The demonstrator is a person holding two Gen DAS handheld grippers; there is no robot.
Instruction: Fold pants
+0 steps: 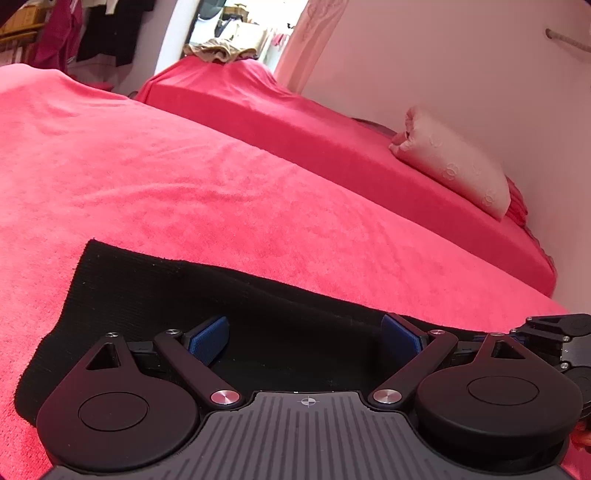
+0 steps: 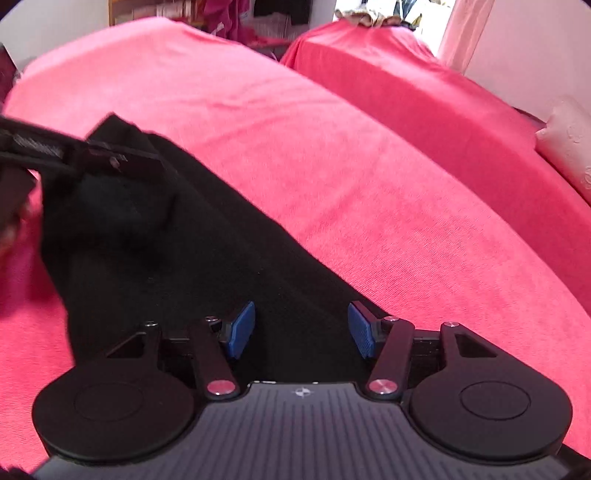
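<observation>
Black pants (image 1: 147, 295) lie flat on a red towel-covered bed (image 1: 184, 166). My left gripper (image 1: 304, 338) is open, its blue pads (image 1: 208, 339) just above the pants near their far edge. In the right wrist view the pants (image 2: 221, 258) stretch away to the left. My right gripper (image 2: 301, 330) is open over the near end of the pants, holding nothing. The left gripper shows in the right wrist view (image 2: 92, 155) over the far end of the pants. The right gripper's side shows at the right edge of the left wrist view (image 1: 557, 336).
A second red-covered bed (image 1: 332, 140) stands beyond, along a white wall, with a pale pillow (image 1: 454, 166) on it. A beige cloth pile (image 1: 218, 51) lies at its far end. Hanging clothes (image 1: 92, 33) are at the back left.
</observation>
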